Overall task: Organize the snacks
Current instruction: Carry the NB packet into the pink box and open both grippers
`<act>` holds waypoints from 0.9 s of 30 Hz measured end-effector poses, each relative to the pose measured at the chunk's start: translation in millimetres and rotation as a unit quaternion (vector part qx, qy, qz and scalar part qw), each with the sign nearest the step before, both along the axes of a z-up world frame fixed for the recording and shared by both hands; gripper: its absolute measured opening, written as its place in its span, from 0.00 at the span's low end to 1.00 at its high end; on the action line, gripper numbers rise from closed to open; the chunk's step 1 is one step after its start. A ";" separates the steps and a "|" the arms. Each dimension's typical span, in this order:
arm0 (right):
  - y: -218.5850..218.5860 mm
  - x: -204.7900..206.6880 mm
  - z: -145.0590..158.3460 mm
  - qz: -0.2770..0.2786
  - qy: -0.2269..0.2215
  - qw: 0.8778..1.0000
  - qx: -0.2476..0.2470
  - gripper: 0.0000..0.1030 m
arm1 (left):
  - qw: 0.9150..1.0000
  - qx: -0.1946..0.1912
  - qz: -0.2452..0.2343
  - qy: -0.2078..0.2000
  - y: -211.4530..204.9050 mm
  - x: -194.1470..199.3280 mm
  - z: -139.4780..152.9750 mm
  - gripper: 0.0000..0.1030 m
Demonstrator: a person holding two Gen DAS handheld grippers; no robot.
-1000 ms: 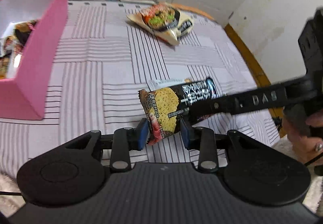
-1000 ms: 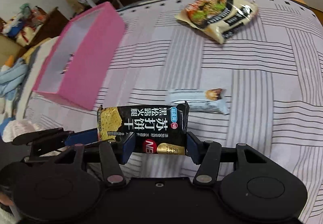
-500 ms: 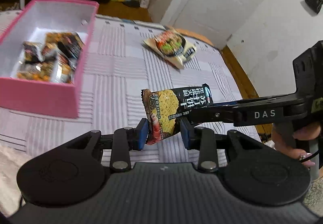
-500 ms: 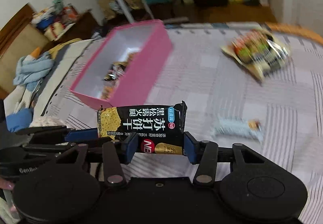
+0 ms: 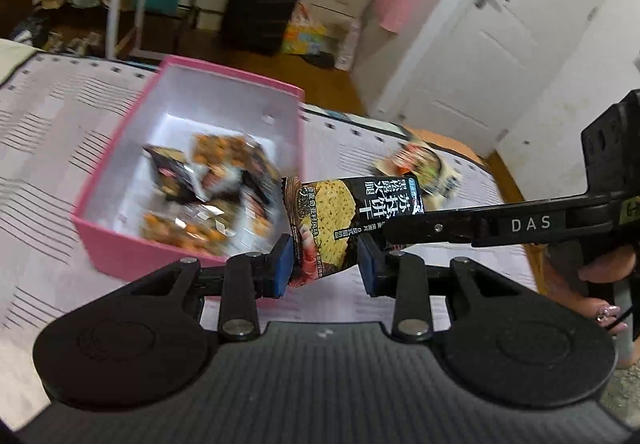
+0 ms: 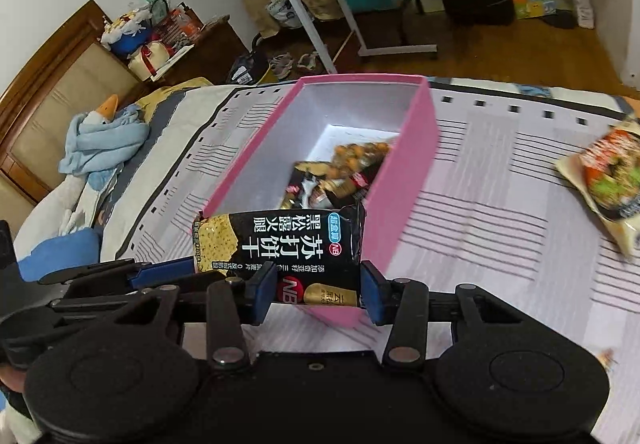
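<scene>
Both grippers carry the cracker packet up from the bedspread toward the pink box, now at 12 o'clock; the right gripper jaws have been closing on it.

Glossy foil cracker packet – matt pink cardboard box, striped cloth bedsheet, matt black plastic claws.

left gripper: blue pads clamped on one end of the black cracker packet, narrow gap, packet pinched between them
right gripper: jaws have just been closing, blue pads against both sides of the packet's other end
right gripper from left cam: comes in from the right edge, long black finger lying along the packet's far end
left gripper from right cam: enters low left, blue-padded finger on the packet's cracker-print end
pose: both pitched down, roughly side by side, fingers crossing at the packet
hand: wrapped round the right gripper's handle, painted nails showing
</scene>
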State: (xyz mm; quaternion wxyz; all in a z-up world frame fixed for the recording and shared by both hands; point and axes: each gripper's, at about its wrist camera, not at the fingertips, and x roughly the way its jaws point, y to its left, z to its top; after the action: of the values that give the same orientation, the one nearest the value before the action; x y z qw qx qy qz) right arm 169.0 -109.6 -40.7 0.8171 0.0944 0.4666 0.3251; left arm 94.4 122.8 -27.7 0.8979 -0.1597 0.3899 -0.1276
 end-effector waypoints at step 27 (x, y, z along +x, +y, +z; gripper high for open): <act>47.2 2.9 6.8 0.037 -0.029 0.997 -0.054 0.59 | 0.989 0.107 0.086 0.063 62.2 66.4 -39.5 0.51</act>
State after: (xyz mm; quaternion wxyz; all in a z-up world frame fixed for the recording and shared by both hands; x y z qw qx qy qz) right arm 171.9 -62.4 -33.9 0.8216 0.0234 0.4631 0.3316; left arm 160.8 185.0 -67.2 0.8910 -0.1035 0.4420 0.0029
